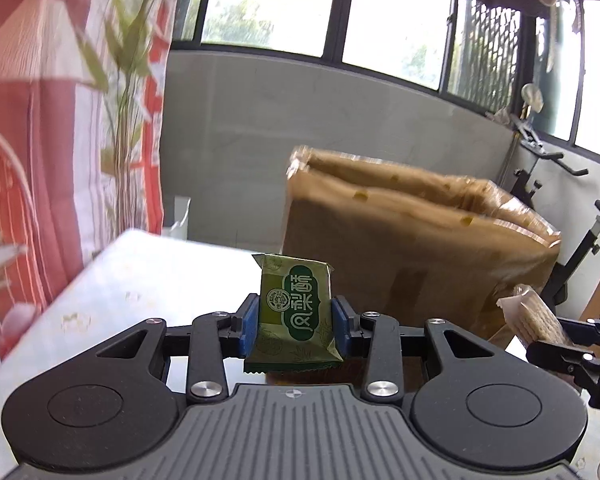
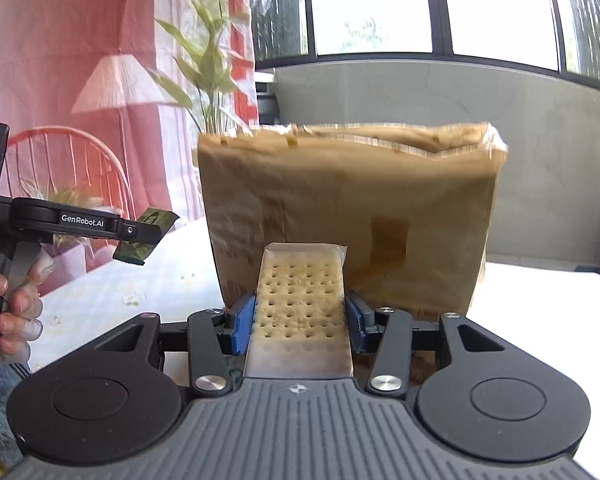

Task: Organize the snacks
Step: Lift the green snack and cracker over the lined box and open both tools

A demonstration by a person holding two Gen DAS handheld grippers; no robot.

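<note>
On my left, my left gripper (image 1: 294, 322) is clamped on a green snack packet (image 1: 294, 312), standing upright between the blue pads (image 1: 250, 326). The brown paper bag (image 1: 412, 240) stands on the table (image 1: 120, 280) ahead and to its right, mouth up. My right gripper (image 2: 300, 322) grips a cracker pack (image 2: 302, 308), long axis pointing at the bag just ahead, so it looks nearer.

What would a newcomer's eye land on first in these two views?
Probably the snacks in the grippers: the left gripper clamps a green packet, the right gripper a wrapped cracker. Behind both stands a tall brown paper bag on the white table, its top open, against bright windows.
</note>
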